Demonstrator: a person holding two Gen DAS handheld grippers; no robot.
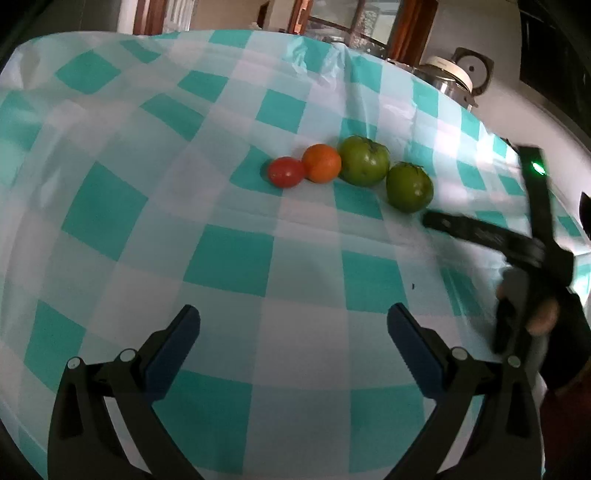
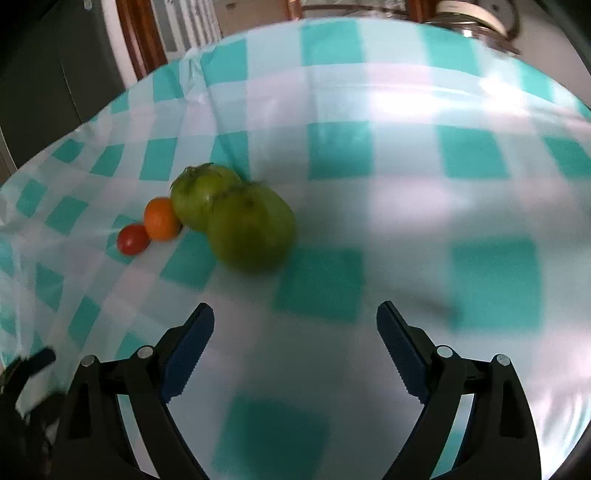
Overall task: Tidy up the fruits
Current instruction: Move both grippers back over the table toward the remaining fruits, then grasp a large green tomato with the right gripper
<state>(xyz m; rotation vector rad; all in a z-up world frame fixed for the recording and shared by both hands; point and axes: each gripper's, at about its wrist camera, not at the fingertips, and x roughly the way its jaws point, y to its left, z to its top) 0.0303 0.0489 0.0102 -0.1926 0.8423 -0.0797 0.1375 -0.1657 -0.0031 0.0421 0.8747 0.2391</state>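
Note:
Several fruits lie in a row on the checked tablecloth: a red tomato (image 1: 285, 171), an orange fruit (image 1: 321, 163), a green tomato (image 1: 364, 160) and a second green tomato (image 1: 409, 187). They also show in the right wrist view: red tomato (image 2: 133, 239), orange fruit (image 2: 161, 219), far green tomato (image 2: 199, 197), near green tomato (image 2: 252, 228). My left gripper (image 1: 293, 325) is open and empty, well short of the row. My right gripper (image 2: 295, 325) is open and empty, just short of the near green tomato; it shows blurred in the left wrist view (image 1: 480, 232).
The teal and white checked tablecloth (image 1: 229, 258) covers the table. A metal pot with a lid (image 1: 448, 75) stands past the far right edge. Wooden furniture (image 1: 413, 26) stands behind the table.

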